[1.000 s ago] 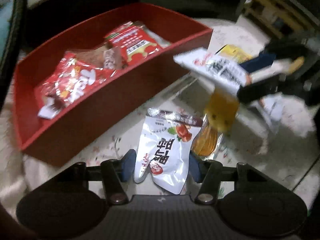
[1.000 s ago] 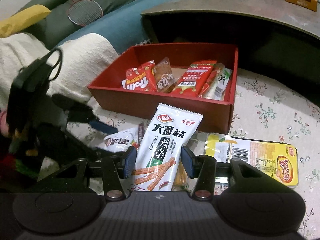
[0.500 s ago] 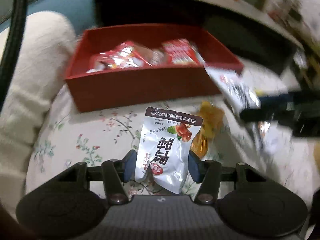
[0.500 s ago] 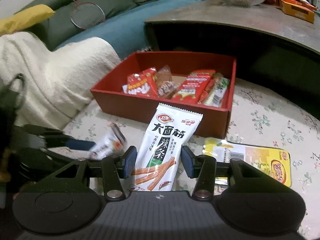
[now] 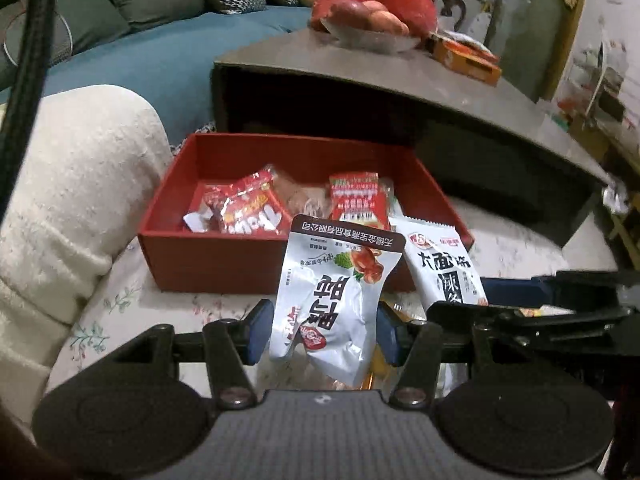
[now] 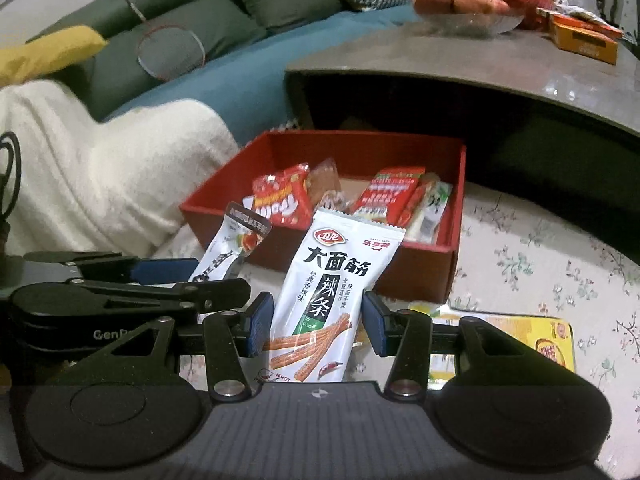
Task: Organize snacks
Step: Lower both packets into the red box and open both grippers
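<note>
- Silver-white foil pouch (image 5: 332,304) is clamped between the left gripper (image 5: 322,332) jaws, which stand part-way closed on its lower half. Compared with a second ago it is off the floral cloth (image 5: 120,312) and hangs in front of the red box (image 5: 224,264), which now faces the left camera squarely.
- White strip-snack packet (image 6: 332,292) is pinched the same way, upright, by the right gripper (image 6: 316,328); that hand has barely shifted.
- Judgement: both packets are lifted and aimed at the box, so dropping them in looks like the step in hand. Several red-wrapped snacks already lie inside it.
- Yellow tray pack (image 6: 520,340) remains on the cloth beside the right gripper, outside the box.
- Legible writing: "大面筋" and "辣条" on the right-hand packet, with a small "HOT" mark near its base. The pouch's print is upside down to the camera and too small to read. "Gen" shows on the left gripper body.
</note>
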A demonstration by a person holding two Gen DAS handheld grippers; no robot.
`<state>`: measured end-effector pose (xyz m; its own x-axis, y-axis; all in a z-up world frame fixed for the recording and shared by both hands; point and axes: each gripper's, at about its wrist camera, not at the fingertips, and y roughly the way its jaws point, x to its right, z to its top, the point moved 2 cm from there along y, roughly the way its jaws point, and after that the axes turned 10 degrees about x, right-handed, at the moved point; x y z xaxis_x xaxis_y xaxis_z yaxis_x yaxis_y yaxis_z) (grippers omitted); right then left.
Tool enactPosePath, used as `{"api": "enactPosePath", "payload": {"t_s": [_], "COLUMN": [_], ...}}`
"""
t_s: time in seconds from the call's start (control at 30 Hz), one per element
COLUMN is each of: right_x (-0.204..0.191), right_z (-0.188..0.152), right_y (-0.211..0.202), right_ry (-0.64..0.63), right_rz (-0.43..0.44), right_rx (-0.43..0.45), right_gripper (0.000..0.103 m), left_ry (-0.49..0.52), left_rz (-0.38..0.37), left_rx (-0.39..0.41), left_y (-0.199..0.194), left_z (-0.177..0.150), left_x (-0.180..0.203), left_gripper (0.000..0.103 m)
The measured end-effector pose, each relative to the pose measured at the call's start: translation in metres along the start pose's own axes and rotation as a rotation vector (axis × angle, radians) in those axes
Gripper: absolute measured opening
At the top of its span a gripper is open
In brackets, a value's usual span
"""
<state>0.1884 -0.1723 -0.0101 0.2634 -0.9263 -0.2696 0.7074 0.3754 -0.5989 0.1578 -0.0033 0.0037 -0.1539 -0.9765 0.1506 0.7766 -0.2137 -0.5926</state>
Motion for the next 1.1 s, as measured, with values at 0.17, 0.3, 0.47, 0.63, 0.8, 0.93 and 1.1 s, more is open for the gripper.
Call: {"api": "enactPosePath", "payload": {"t_s": [0.17, 0.3, 0.47, 0.63, 0.8, 0.93, 1.1], "right_x": [-0.001, 0.002, 0.000, -0.002, -0.002, -0.001, 0.003], "right_z": [0.012, 0.020, 0.026, 0.030, 0.034, 0.040, 0.045], "right_y": [0.000, 0.003, 0.007, 0.010, 0.013, 0.017, 0.023], "right_ry": [-0.010, 0.000, -0.014, -0.026, -0.031, -0.035, -0.028], "right_rz": [-0.024, -0.043, -0.060, -0.074, -0.081, -0.085, -0.090], "right_rx": [0.051, 0.078, 0.103, 0.122, 0.131, 0.144, 0.149], "right_gripper": [0.056, 0.056, 0.056, 0.056, 0.056, 0.056, 0.056], "left_ry": [-0.009, 0.002, 0.009, 0.027, 0.022, 0.030, 0.023], "left_rz": [0.031, 0.074, 0.111, 0.134, 0.141, 0.151, 0.169], "left_rx": [0.033, 0.059, 0.082, 0.096, 0.101, 0.106, 0.115], "left_y": [0.002, 0.005, 0.005, 0.011, 0.015, 0.019, 0.025], "left_z": [0.011, 0.017, 0.024, 0.030, 0.034, 0.038, 0.044], "left_x": [-0.001, -0.005, -0.009, -0.007, -0.007, -0.008, -0.013], "left_gripper": [0.048, 0.048, 0.048, 0.048, 0.048, 0.048, 0.048]}}
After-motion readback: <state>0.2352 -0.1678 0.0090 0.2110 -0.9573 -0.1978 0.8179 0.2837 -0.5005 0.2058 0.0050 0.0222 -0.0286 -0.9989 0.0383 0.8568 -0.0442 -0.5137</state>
